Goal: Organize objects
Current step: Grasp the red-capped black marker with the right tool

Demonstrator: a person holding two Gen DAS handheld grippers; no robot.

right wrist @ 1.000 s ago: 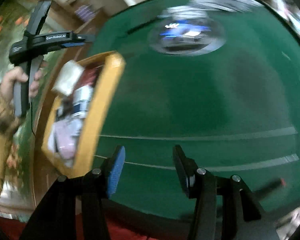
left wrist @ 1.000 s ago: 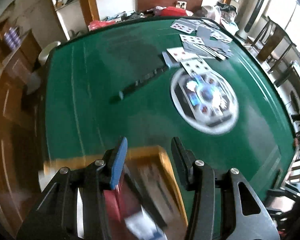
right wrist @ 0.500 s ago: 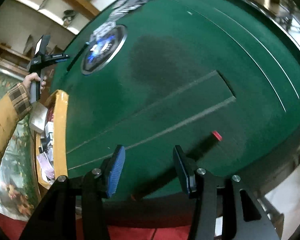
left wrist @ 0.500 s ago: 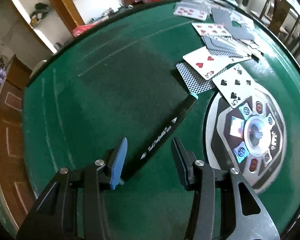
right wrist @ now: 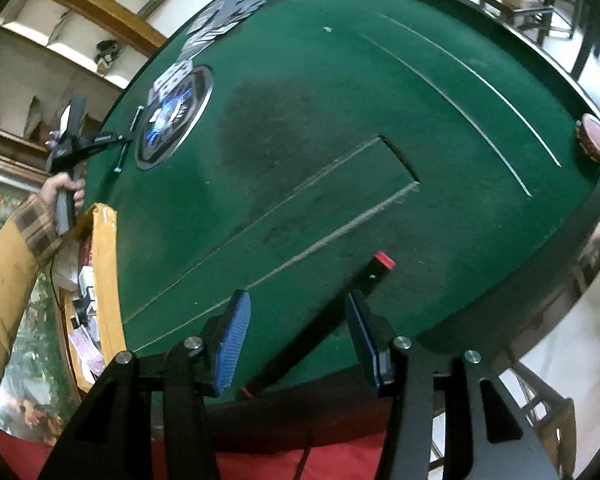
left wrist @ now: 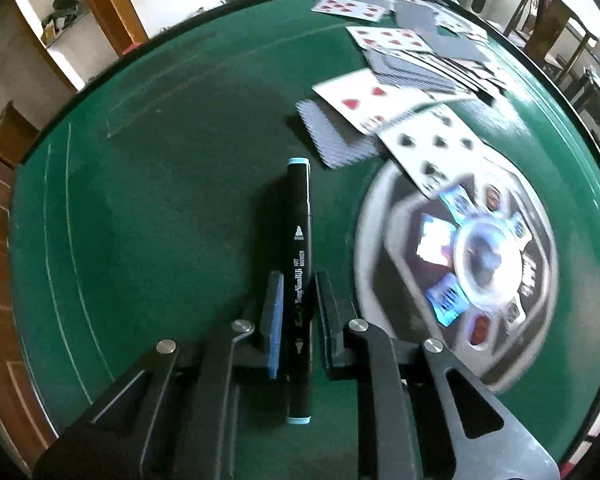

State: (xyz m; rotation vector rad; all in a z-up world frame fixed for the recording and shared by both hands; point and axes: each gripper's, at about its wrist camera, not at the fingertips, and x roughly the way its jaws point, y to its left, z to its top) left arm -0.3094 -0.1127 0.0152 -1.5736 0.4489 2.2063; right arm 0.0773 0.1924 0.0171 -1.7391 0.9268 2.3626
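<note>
A black art marker with light-blue ends (left wrist: pixel 299 264) lies on the green felt table (left wrist: pixel 140 208). My left gripper (left wrist: pixel 296 300) straddles its middle, jaws narrowed close to the barrel; I cannot tell whether the pads touch it. It also shows small in the right wrist view (right wrist: pixel 126 140), with the left gripper (right wrist: pixel 112 138) over it. A second black marker with a red end (right wrist: pixel 364 280) lies on the felt near the table's front edge. My right gripper (right wrist: pixel 296 320) is open and empty above its near part.
Playing cards (left wrist: pixel 400 76) lie scattered beyond the left gripper, beside a round silver-rimmed centre panel (left wrist: pixel 460 256). A yellow-rimmed box of small items (right wrist: pixel 96 280) sits at the table's left edge. A round red-brown disc (right wrist: pixel 594 140) sits at the far right rim.
My left gripper swung from the yellow box to the blue-ended marker, lined up along it and narrowed its jaws around it. My right gripper drew in over the red-ended marker, staying open.
</note>
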